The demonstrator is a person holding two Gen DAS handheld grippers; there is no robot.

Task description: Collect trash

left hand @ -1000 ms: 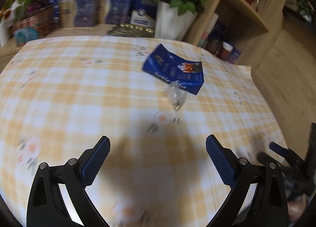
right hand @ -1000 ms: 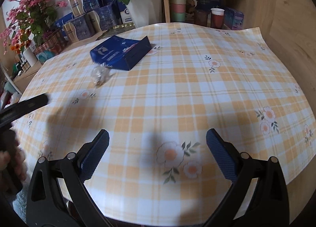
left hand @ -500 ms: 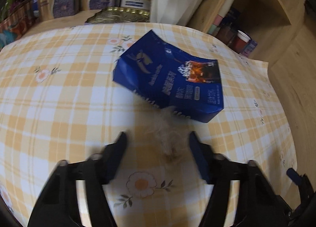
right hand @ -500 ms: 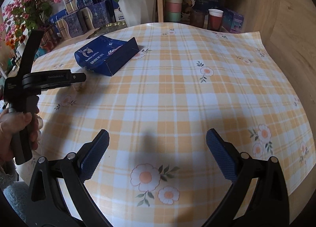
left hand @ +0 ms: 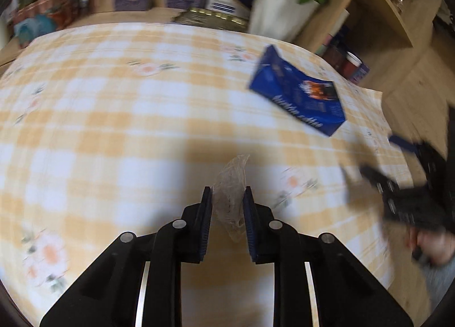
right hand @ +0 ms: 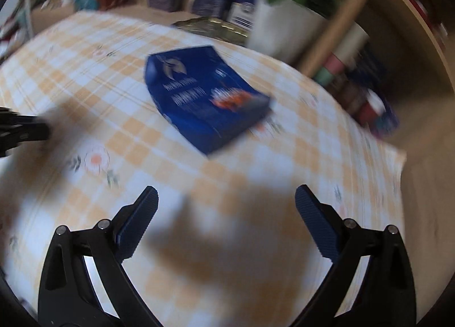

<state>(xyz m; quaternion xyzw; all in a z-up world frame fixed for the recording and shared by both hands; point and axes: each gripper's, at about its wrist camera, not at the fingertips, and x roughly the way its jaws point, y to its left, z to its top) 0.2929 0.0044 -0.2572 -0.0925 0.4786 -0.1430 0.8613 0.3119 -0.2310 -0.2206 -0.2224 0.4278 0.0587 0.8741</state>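
In the left wrist view, the left gripper point(left hand: 227, 193) has its jaws closing on a crumpled clear plastic wrapper point(left hand: 231, 184), which sits between the blue pads and pokes out past the fingertips, above the checked tablecloth point(left hand: 113, 128). The wrapper is thin, see-through and creased, with a pointed upper end. Farther back and to the right a blue box point(left hand: 298, 99) lies flat on the cloth, well apart from the wrapper. At the right edge the right gripper point(left hand: 369, 165) shows as a dark, blurred shape, with a person's hand point(left hand: 432, 244) below it. A white pot of red flowers point(left hand: 278, 5) stands behind the table.

The right wrist view is heavily blurred. The right gripper point(right hand: 226, 199) stands wide apart with nothing between its pads, above the cloth. The blue box point(right hand: 204, 99) lies ahead of it, larger here, its printed top face turned up. The wrapper does not show in this view; only a dark tip of the left gripper point(right hand: 25, 130) enters at the left edge.
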